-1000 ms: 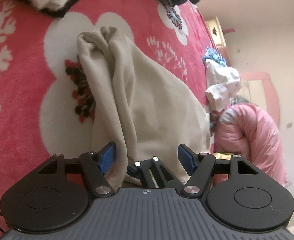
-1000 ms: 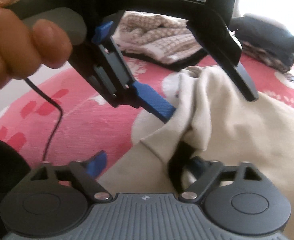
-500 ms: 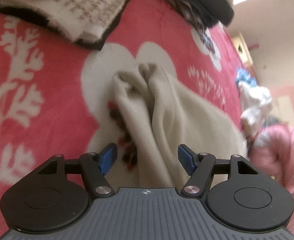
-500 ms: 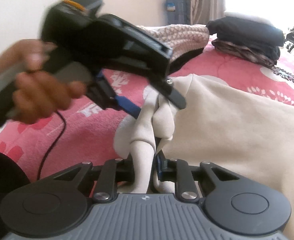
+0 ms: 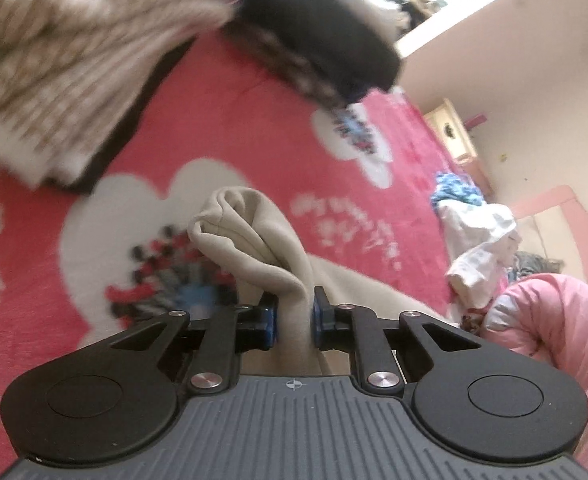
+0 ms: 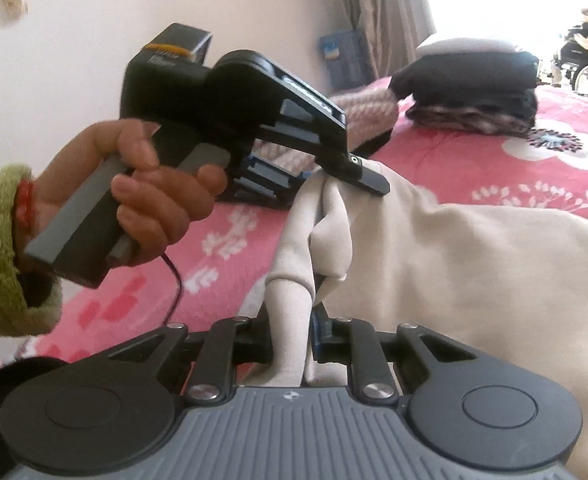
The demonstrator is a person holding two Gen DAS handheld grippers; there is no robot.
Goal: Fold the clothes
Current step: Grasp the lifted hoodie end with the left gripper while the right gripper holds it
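A beige garment point(image 6: 434, 256) lies on the pink flowered bedspread point(image 6: 230, 236). My right gripper point(image 6: 292, 336) is shut on a bunched fold of the garment near its edge. My left gripper point(image 5: 294, 320) is shut on another bunch of the same beige garment point(image 5: 254, 240), which sticks up between the blue pads. In the right wrist view the left gripper point(image 6: 334, 176) shows in the person's hand, clamped on the cloth just beyond my right gripper. The cloth edge is lifted off the bed between the two grippers.
A folded beige checked garment point(image 5: 54, 60) and a folded dark stack point(image 5: 318, 36) lie at the far side of the bed. A pile of white and blue clothes point(image 5: 478, 236) and a pink quilt point(image 5: 554, 336) sit to the right. A wall is beyond.
Both grippers went from open to shut on the beige garment: the right one first, then the left. The left gripper has moved in and lifted the bunched cloth edge.
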